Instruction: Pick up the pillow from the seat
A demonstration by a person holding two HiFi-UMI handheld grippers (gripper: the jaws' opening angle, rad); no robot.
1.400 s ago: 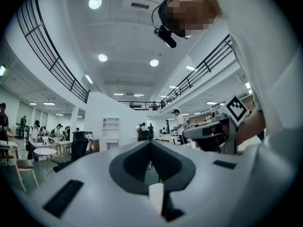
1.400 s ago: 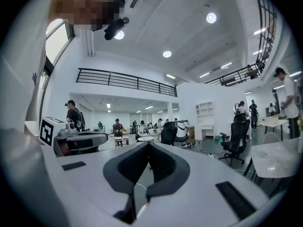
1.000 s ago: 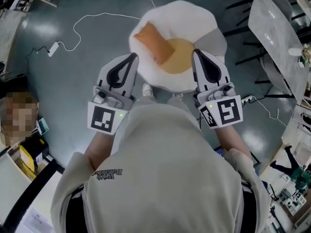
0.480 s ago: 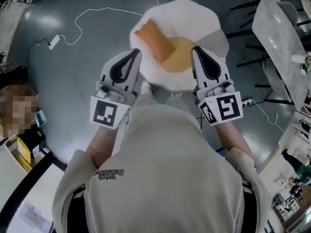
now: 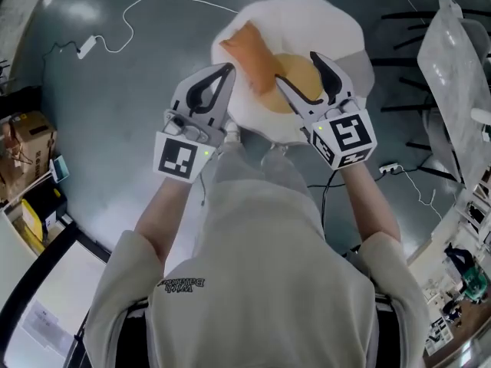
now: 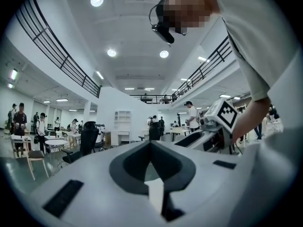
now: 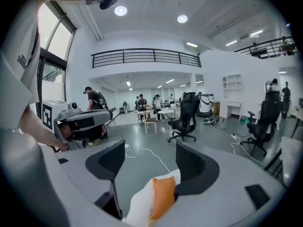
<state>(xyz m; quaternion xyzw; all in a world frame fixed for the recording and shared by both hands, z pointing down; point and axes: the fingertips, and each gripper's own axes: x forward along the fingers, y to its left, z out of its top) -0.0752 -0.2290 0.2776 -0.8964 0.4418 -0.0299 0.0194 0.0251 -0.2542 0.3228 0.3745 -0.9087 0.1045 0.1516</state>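
On the round white plush seat [image 5: 341, 33] with a yellow middle, the flat orange fabric pillow [image 5: 252, 50] lay aslant, running from the seat's far left edge in toward the yellow patch, with nothing gripping it. Both hand-held grippers hovered above the seat's near edge. The left gripper [image 5: 227, 69] had its jaws pressed together with nothing in them, and in the head view its tip appeared just beside the pillow's near end. The right gripper [image 5: 300, 67] had just been opening its jaws, which stood moderately apart over the yellow middle. In its own view the pillow [image 7: 163, 196] showed low in the gap, ahead of the tips, with neither pad pressing on it. The task seemed to be only at the approach, with no grasp made and the pillow not lifted. What remained, seemingly, was to bring open jaws around the pillow, close them, and raise it clear of the seat.
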